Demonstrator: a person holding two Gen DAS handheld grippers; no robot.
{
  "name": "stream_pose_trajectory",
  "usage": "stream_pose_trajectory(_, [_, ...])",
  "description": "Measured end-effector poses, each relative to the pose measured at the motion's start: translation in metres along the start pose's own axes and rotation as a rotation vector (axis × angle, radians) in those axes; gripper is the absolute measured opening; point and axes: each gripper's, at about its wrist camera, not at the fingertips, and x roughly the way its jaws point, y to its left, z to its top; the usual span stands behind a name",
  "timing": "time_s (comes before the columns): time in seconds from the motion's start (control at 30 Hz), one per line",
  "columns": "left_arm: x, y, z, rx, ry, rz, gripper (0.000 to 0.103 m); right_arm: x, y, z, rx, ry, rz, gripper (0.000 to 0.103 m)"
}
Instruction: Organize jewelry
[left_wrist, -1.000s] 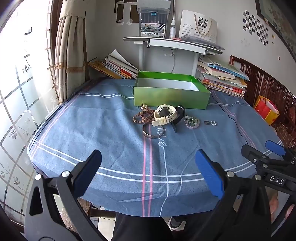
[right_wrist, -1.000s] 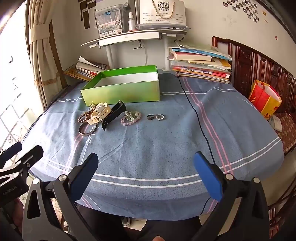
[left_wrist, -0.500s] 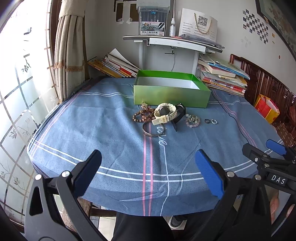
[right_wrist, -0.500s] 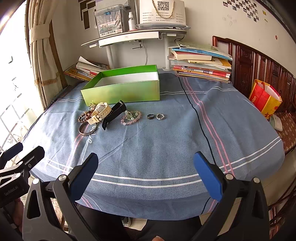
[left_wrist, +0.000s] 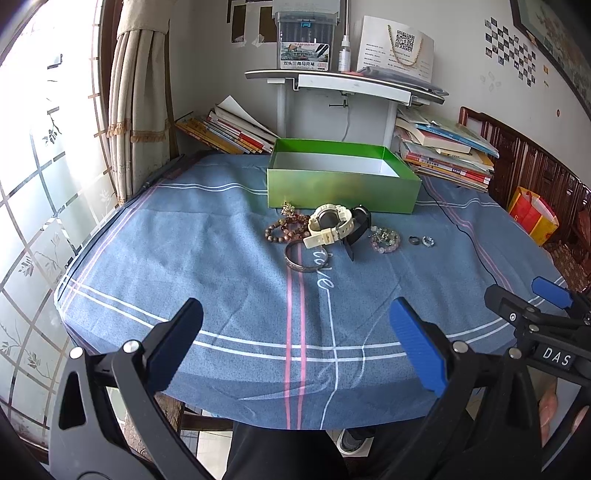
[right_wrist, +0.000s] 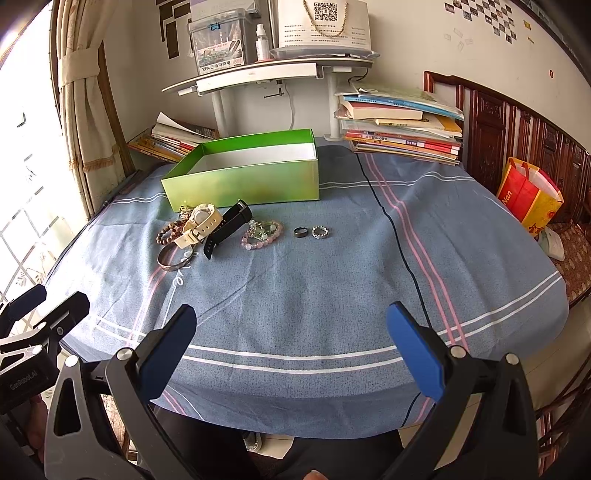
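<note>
An open green box (left_wrist: 343, 192) (right_wrist: 243, 181) stands at the back of the blue tablecloth. In front of it lie a cream watch (left_wrist: 330, 223) (right_wrist: 199, 223), a black watch (left_wrist: 356, 230) (right_wrist: 227, 229), brown bead bracelets (left_wrist: 286, 229) (right_wrist: 168, 232), a silver bangle (left_wrist: 304, 258) (right_wrist: 173, 258), a pink bead bracelet (left_wrist: 386, 240) (right_wrist: 262, 232), a dark ring (left_wrist: 414, 240) (right_wrist: 300, 232) and a silver ring (left_wrist: 427, 241) (right_wrist: 320, 232). My left gripper (left_wrist: 295, 343) and my right gripper (right_wrist: 290, 345) are open and empty over the table's near edge, well short of the jewelry.
Book stacks (left_wrist: 443, 155) (right_wrist: 402, 129) flank a white shelf stand (left_wrist: 343, 85) behind the box. A black cable (right_wrist: 391, 236) runs across the cloth on the right. A red-and-yellow bag (right_wrist: 528, 199) sits on a wooden bench. A curtain (left_wrist: 140, 103) and window are at left.
Both grippers have shifted only slightly; the view has lifted a little. The jewelry and box have not moved.
</note>
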Motion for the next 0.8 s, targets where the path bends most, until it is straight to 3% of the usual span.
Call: stream_pose_trajectory(0.8, [0.0047,-0.0020,-0.0015,0.007,0.017,-0.002,0.099,0.0038,-0.0010,-0.0019,0.007,0.012,0.020,0.101])
